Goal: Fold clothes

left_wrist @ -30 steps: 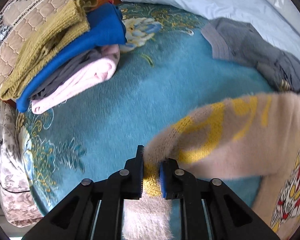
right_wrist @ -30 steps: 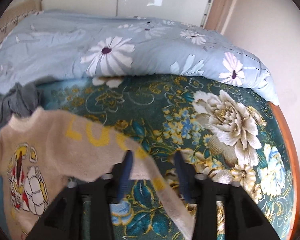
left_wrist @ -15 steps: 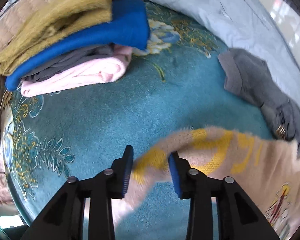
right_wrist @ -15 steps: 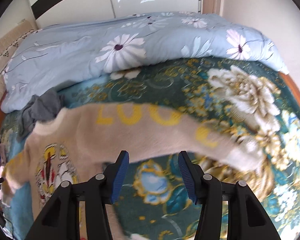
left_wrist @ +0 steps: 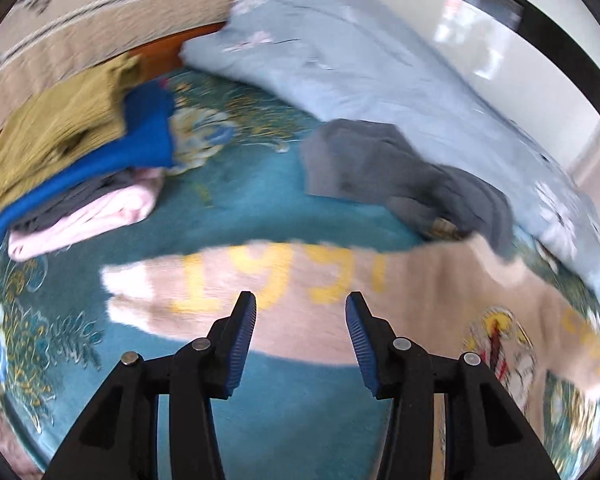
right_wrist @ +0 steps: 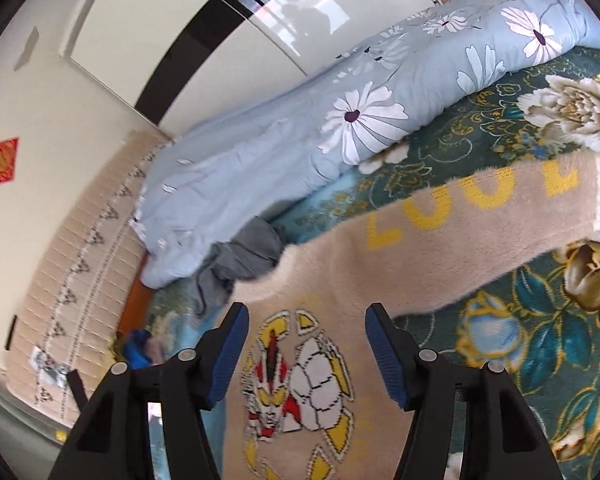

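A beige fleece sweater [left_wrist: 440, 288] with yellow letters and a robot print lies spread flat on the teal floral bedspread [left_wrist: 228, 208]. Its one sleeve stretches left in the left wrist view, the other [right_wrist: 500, 208] stretches right in the right wrist view. My left gripper [left_wrist: 300, 320] is open and empty above the left sleeve. My right gripper [right_wrist: 306, 328] is open and empty above the sweater's chest print [right_wrist: 300, 384].
A stack of folded clothes [left_wrist: 84, 160], olive, blue, grey and pink, sits at the left by the headboard. A crumpled grey garment [left_wrist: 400, 172] lies behind the sweater. A rolled light-blue floral duvet [right_wrist: 320, 132] runs along the far side.
Both grippers opened and let go of the sleeves, which now lie spread out flat. Both grippers lifted and drew back from the sweater.
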`<state>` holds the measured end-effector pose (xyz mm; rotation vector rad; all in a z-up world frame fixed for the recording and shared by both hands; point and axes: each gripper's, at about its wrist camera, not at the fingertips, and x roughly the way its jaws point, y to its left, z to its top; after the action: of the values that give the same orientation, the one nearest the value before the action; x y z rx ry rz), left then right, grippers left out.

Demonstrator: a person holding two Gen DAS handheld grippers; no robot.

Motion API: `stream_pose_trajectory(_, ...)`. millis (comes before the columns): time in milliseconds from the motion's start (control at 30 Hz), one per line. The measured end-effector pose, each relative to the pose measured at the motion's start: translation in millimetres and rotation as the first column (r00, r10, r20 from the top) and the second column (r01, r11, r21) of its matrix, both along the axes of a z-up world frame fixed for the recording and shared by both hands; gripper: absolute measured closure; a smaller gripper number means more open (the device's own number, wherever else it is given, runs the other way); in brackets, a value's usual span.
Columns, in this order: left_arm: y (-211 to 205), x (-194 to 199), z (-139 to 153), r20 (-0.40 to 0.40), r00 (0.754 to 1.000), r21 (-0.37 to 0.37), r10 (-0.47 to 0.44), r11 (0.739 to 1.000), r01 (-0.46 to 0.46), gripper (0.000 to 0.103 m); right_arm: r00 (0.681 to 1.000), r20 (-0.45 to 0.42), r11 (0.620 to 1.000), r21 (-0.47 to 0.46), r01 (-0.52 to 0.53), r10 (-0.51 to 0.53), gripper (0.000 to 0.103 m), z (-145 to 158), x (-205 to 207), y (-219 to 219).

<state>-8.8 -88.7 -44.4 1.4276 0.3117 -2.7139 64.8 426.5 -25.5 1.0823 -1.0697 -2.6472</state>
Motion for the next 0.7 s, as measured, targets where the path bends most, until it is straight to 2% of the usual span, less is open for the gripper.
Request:
stream_pose_trajectory(167, 11, 4, -5, 0.051, 0.996, 0.059, -0.077, 0.995, 0.074, 0.055, 0.999, -0.032, 0.998, -0.06, 0.024, -0.026, 0.034, -3, 13, 12)
stream_pose_trajectory(267, 11, 5, -12, 0.099, 0.99, 0.128, -0.098, 0.988, 0.085, 0.055, 1.0, -0.012, 0.998, -0.063, 0.023, -0.023, 0.03, -13, 22, 19)
stream_pose_trajectory(367, 20, 9, -20, 0.144, 0.979, 0.165, -0.146, 0.979, 0.122, 0.054, 1.0, 0.015, 0.997, -0.073, 0.0, 0.001, 0.028, -25, 29, 23)
stream_pose_trajectory(467, 34, 14, -26, 0.177, 0.962, 0.178, -0.209, 0.968, 0.177, 0.053, 0.996, 0.084, 0.996, -0.08, -0.031, 0.038, 0.027, -43, 32, 23)
stream_pose_trajectory(567, 47, 18, -34, 0.217, 0.936, 0.241, -0.277, 0.944, 0.223, 0.051, 0.983, 0.172, 0.996, -0.071, -0.055, 0.066, 0.027, -63, 33, 20)
stream_pose_trajectory(700, 63, 22, -48, 0.285, 0.907, 0.251, -0.311, 0.937, 0.243, 0.051, 0.956, 0.276, 0.995, -0.054, -0.089, 0.101, 0.027, -92, 34, 12)
